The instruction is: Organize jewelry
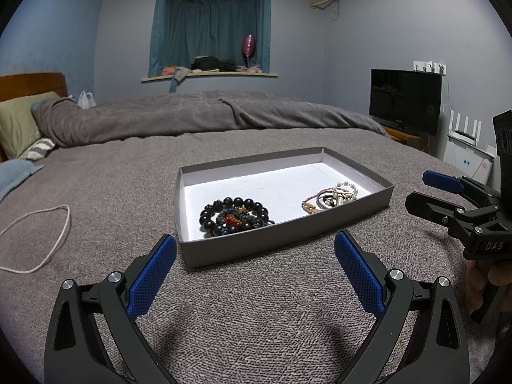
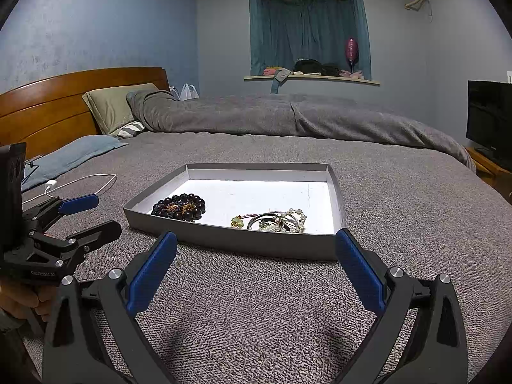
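Note:
A shallow grey box (image 1: 288,240) with a white floor lies on the grey bedspread; it also shows in the right wrist view (image 2: 224,240). Inside, dark bead bracelets (image 1: 235,216) (image 2: 179,208) lie at the left. A cluster of pearl, silver and pink bracelets (image 1: 332,196) (image 2: 276,220) lies at the right. My left gripper (image 1: 256,256) is open and empty, just short of the box's near wall. My right gripper (image 2: 256,252) is open and empty, also just before the near wall. Each gripper shows in the other's view, right (image 1: 425,188) and left (image 2: 96,214), both open.
A white charging cable (image 1: 41,240) (image 2: 80,185) lies on the bedspread left of the box. Pillows (image 2: 115,108) and a rolled grey duvet (image 1: 192,115) lie at the far side. A television (image 1: 404,104) stands beyond the bed's right edge.

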